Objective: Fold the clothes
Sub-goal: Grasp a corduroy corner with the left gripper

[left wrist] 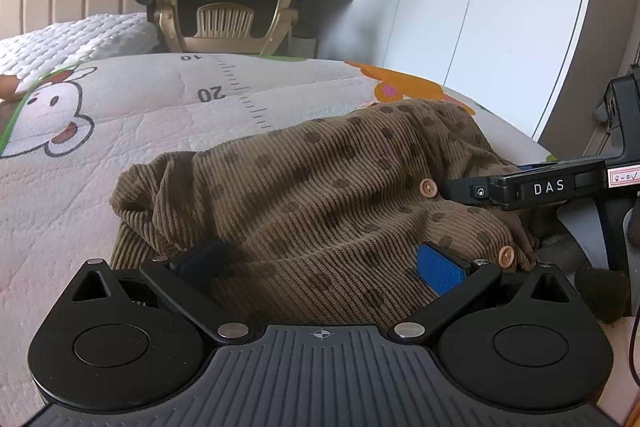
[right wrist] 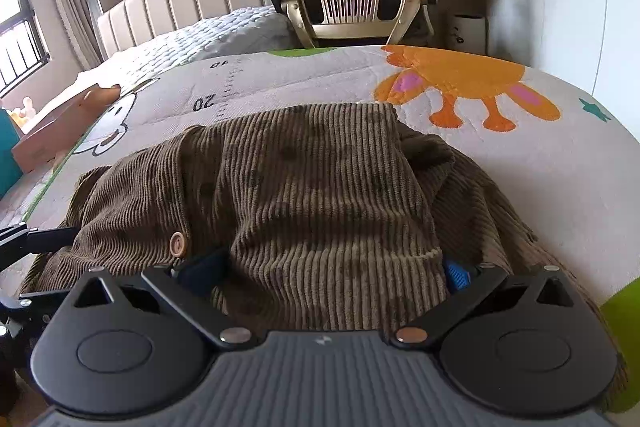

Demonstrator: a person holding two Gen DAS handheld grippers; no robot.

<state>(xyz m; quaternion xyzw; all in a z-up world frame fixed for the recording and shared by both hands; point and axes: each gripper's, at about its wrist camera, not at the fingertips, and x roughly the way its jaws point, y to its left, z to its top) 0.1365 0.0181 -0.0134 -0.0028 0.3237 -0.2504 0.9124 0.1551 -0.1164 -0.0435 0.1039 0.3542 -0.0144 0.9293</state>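
Brown dotted corduroy garment bunched at the near edge of the cartoon quilt, both tongs over it.

My left gripper stands wide open, cloth between its pads but unpinched. My right gripper also looks spread, though folds hide its pads, so I can't tell. Both tilt downward. To fold cleanly I should pinch one layer at the buttoned edge, then lift evenly.
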